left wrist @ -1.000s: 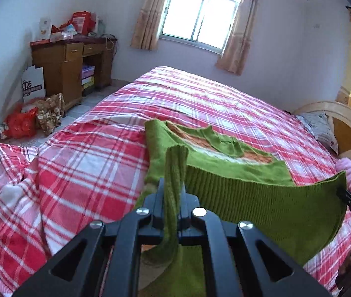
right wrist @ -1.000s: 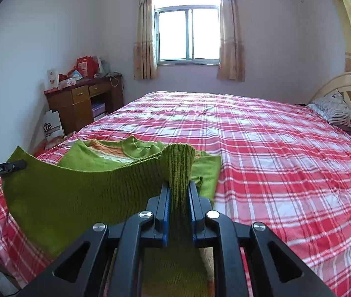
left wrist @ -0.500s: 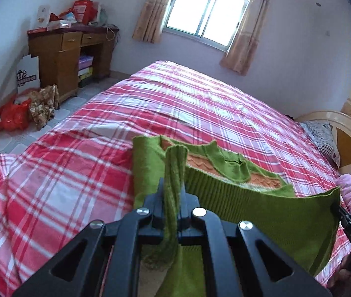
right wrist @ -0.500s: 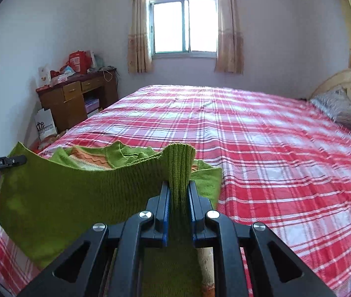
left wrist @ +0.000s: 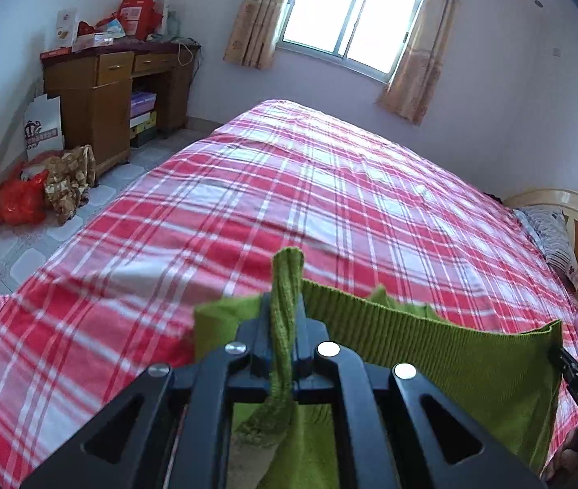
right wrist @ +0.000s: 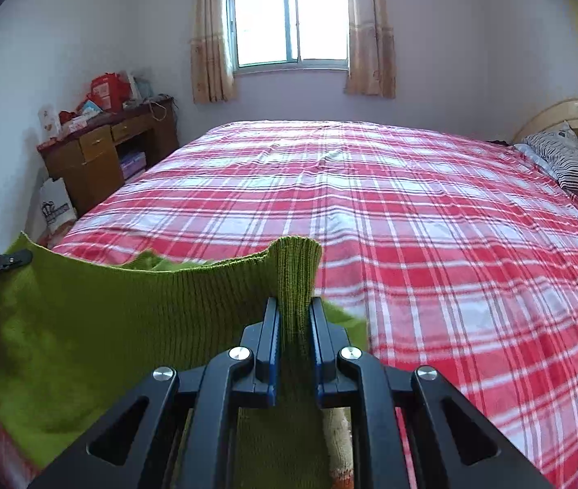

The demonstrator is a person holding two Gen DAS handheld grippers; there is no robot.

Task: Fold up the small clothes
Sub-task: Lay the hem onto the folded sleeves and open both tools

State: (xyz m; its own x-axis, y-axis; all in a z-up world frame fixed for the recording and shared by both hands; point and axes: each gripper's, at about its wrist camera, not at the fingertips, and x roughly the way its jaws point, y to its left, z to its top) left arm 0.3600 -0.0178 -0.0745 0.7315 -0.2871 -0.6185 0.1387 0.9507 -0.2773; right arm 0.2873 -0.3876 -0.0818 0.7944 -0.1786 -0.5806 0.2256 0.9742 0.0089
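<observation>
Green knit sweater, ribbed along its hem, hangs as a taut band between the two tools above the near edge of the bed. At nine o'clock in the right wrist view, the left gripper has its thin black jaws clamped on one hem corner. The left wrist view shows the ribbed fabric bunched into a rope between the dark blocky fingers. At six o'clock, the right gripper has its jaws pressed together on the other corner. Beyond lies the smooth red-and-white plaid bedsheet.
</observation>
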